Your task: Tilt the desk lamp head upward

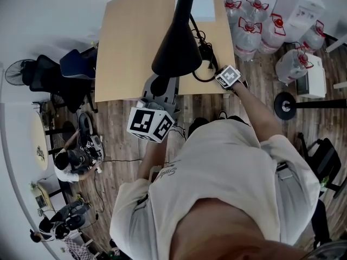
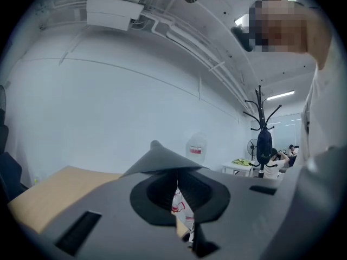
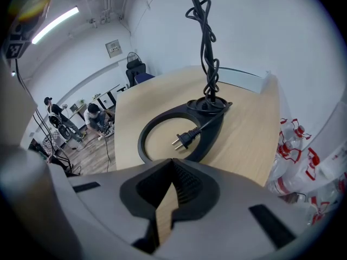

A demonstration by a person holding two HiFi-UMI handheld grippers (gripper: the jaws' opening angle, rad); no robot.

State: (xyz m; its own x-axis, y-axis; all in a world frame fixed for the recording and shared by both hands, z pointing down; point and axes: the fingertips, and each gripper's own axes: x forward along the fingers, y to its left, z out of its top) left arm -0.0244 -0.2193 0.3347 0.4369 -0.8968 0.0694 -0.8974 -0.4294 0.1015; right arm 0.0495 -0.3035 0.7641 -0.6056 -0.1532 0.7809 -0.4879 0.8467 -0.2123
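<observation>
The black desk lamp's cone-shaped head [image 1: 176, 42] hangs over the front part of the wooden table [image 1: 124, 47]. Its ring-shaped base [image 1: 203, 76] sits near the table's front edge. My left gripper [image 1: 161, 83] is right under the head's lower rim, pointing up. In the left gripper view the jaws [image 2: 177, 186] are shut to a thin slit, and the dark lamp head [image 2: 157, 157] rises just past the tips. Contact cannot be told. My right gripper [image 1: 218, 72] hovers beside the base, shut and empty [image 3: 172, 169]. The base ring [image 3: 209, 137] lies ahead with the plug [image 3: 183, 140] inside it.
The lamp's cord is coiled round its stem [image 3: 209, 53]. A white box [image 1: 203, 1] lies at the table's far edge. Several water bottles [image 1: 260, 31] stand right of the table, dark chairs [image 1: 59, 72] to its left. A person [image 1: 70, 161] crouches on the floor at the left.
</observation>
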